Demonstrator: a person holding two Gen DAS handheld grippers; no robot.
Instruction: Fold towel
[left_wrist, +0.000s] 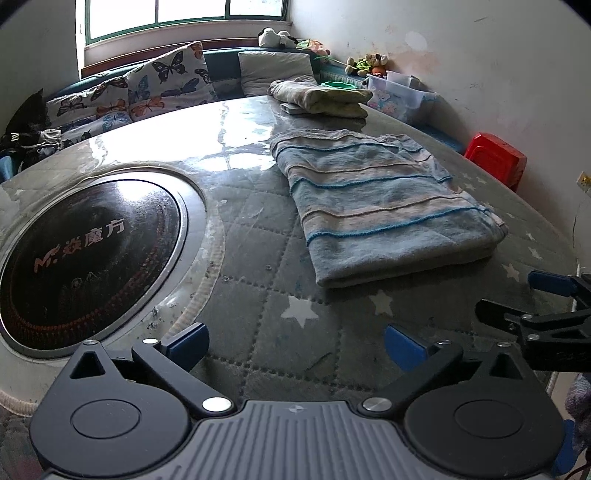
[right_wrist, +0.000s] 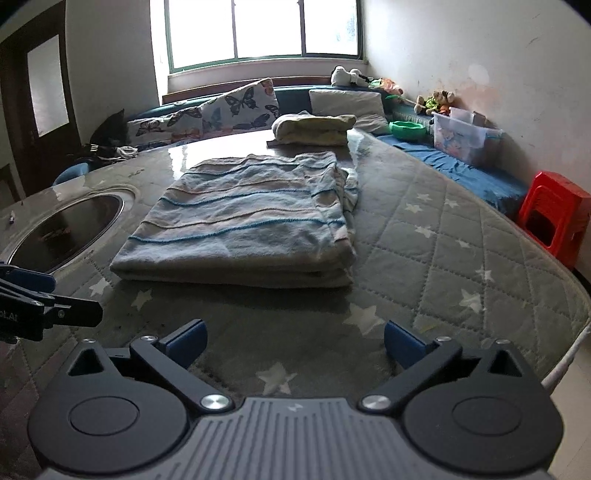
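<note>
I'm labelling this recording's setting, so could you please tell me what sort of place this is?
Most likely a lived-in room of a home, a dining or sitting corner. A round table with a built-in cooktop stands by a window bench with butterfly cushions and soft toys; a folded striped towel lies on it.

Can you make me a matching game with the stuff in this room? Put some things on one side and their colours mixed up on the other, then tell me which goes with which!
Things:
1. stool
2. striped towel
3. bowl
4. round cooktop

Colours:
A. green
B. black with a silver ring
C. red
D. blue and grey

Pairs: 1-C, 2-D, 3-A, 4-B
</note>
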